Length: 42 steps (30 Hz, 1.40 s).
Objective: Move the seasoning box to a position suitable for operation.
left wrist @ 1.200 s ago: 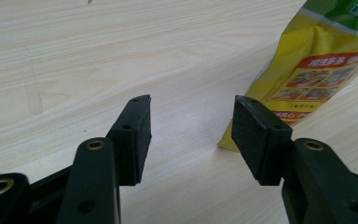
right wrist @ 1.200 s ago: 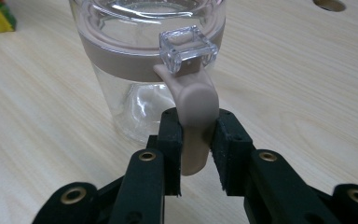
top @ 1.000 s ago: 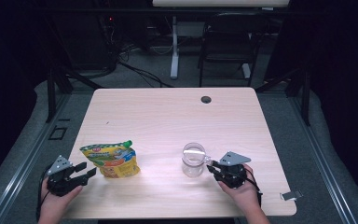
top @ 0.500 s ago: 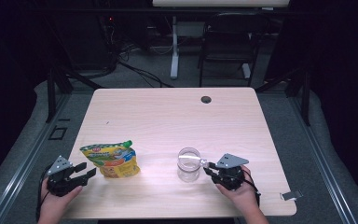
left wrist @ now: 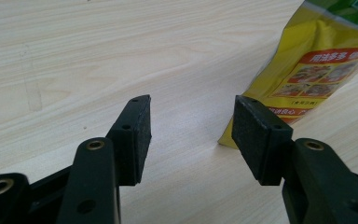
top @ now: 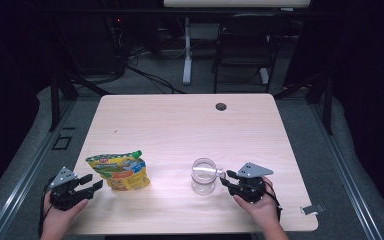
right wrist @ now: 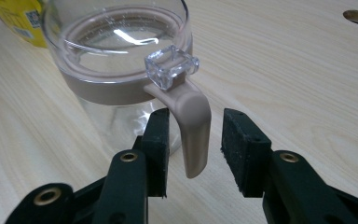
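Clear glossy plastic jug (right wrist: 121,70), matt wooden table (right wrist: 284,70).

The yellow pouch (left wrist: 307,70) bears a red band of Chinese characters, too blurred to read.

Count on the table (top: 180,125): one yellow snack pouch (top: 119,171) at near left; one clear jug (top: 203,175) at near right, with one beige handle (right wrist: 193,123) and one clear lid tab (right wrist: 171,65). One round cable hole (top: 221,106) at the far edge of the tabletop. Two grippers: left gripper (top: 91,183), right gripper (top: 227,177), each with two black jaws. One chair (top: 242,45) on the far floor.
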### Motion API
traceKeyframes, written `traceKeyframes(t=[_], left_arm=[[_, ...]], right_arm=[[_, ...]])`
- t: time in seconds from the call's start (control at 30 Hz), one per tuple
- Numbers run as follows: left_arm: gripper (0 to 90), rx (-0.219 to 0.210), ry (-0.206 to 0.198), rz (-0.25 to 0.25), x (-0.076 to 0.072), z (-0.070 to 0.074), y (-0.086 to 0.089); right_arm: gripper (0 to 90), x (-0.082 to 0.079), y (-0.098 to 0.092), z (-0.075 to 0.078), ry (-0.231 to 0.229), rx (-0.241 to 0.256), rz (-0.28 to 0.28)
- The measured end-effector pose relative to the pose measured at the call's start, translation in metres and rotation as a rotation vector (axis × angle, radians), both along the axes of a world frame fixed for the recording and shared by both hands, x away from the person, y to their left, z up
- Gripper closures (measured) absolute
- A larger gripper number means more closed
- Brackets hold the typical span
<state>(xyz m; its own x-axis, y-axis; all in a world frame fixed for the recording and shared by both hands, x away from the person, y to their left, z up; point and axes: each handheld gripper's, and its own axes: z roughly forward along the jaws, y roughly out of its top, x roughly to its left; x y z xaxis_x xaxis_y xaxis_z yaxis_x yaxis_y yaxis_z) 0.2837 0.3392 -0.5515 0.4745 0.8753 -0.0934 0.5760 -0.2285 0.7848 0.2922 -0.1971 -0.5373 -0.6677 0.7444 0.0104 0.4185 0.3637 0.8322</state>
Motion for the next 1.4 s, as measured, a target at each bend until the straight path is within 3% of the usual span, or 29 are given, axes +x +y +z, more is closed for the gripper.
traceKeyframes(t=[0.17, 0.2, 0.3, 0.4, 0.5, 0.6, 0.73, 1.0, 1.4], left_arm=[[47.4, -0.002, -0.001, 0.001, -0.001, 0.001, 0.001], [47.4, -0.002, 0.000, 0.001, -0.001, 0.001, 0.001], [47.4, -0.005, -0.002, 0.005, -0.001, 0.001, 0.001], [47.4, -0.004, -0.001, 0.007, -0.002, 0.001, 0.001], [47.5, -0.004, -0.002, 0.005, -0.002, 0.001, 0.001], [47.5, -0.003, 0.001, 0.004, -0.001, 0.001, 0.001], [47.5, -0.007, -0.003, 0.013, -0.002, 0.000, 0.002], [47.5, 0.001, 0.009, 0.011, -0.002, 0.000, 0.003], [47.5, -0.004, 0.001, 0.014, -0.001, -0.001, 0.002]], right_arm=[[59.5, -0.006, -0.002, 0.007, -0.012, -0.024, -0.011], [55.6, -0.009, -0.003, 0.012, -0.027, 0.005, -0.015], [55.2, -0.012, -0.004, 0.018, -0.032, 0.015, -0.035], [63.8, -0.016, -0.002, 0.032, -0.049, 0.044, -0.083], [67.0, -0.016, 0.002, 0.040, -0.060, 0.054, -0.122], [69.6, -0.013, 0.008, 0.046, -0.011, 0.075, -0.162], [70.6, -0.009, 0.015, 0.044, 0.044, 0.059, -0.194], [79.0, -0.006, 0.021, 0.041, 0.108, 0.104, -0.198], [81.5, 0.006, 0.022, 0.043, 0.098, 0.110, -0.213]])
